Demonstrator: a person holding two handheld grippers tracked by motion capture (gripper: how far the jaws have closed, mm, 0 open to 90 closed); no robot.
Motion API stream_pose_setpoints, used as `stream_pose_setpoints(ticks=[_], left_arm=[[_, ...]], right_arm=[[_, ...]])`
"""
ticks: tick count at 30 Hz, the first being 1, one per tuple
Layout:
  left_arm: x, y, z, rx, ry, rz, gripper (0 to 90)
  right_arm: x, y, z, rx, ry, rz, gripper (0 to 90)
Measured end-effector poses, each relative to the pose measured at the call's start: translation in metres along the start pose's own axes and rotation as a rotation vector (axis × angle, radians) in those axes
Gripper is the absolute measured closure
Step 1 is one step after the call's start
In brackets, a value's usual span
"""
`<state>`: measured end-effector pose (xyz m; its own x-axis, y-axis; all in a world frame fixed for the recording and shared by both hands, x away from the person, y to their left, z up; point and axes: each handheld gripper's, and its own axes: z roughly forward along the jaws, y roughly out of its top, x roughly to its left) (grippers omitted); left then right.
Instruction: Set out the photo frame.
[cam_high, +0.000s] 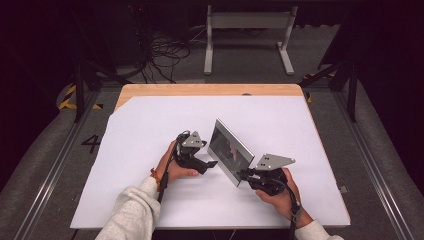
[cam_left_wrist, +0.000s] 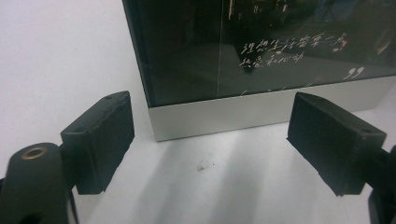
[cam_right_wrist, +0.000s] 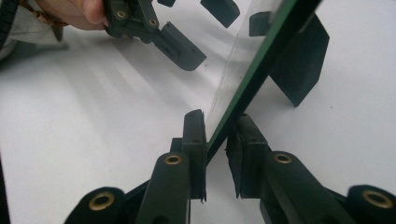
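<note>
Nearest, pale sleeves coming in from the table's near edge, wrists low, both hands resting close to the white table.

Right hand wrapped round its tool, pointing forward and to the left. Right gripper clamped on the near end of the picture frame; in the right gripper view, pads set on either side of the thin green edge, apparently touching front and back.

Left hand curled about its tool, aimed to the right at the glass. Left gripper spread wide and empty; in the left gripper view, both black fingers clear of the frame's silver lower border, short of contact.

Frame itself upright on the table between the two tools, set on a slant, glass toward the left hand, dark rear prop behind.

For steadying it well:
- Keep the right pinch firm but gentle, squarely on the border and not on bare glass.
- Hold the frame from tipping onto its prop or sliding on the smooth sheet.
- Bring the left jaws level with the lower corner, one in front and one behind, before closing.
- Avoid scraping the glass.
</note>
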<state>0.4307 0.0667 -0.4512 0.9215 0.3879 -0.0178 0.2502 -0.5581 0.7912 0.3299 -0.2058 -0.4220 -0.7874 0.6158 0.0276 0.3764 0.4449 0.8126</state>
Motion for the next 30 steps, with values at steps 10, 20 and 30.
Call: stream_pose_setpoints(ticks=[10,20,30], left_arm=[[0.0,0.006,0.008,0.011,-0.03,-0.011,15.3],[-0.001,0.014,0.011,0.016,-0.043,-0.002,17.3],[0.001,0.006,-0.005,0.033,-0.062,-0.013,27.8]], right_arm=[[-0.006,-0.001,-0.003,0.004,0.003,-0.032,78.8],[-0.01,-0.003,-0.004,-0.002,0.015,-0.018,79.3],[-0.012,-0.004,-0.004,-0.007,0.011,0.0,81.1]])
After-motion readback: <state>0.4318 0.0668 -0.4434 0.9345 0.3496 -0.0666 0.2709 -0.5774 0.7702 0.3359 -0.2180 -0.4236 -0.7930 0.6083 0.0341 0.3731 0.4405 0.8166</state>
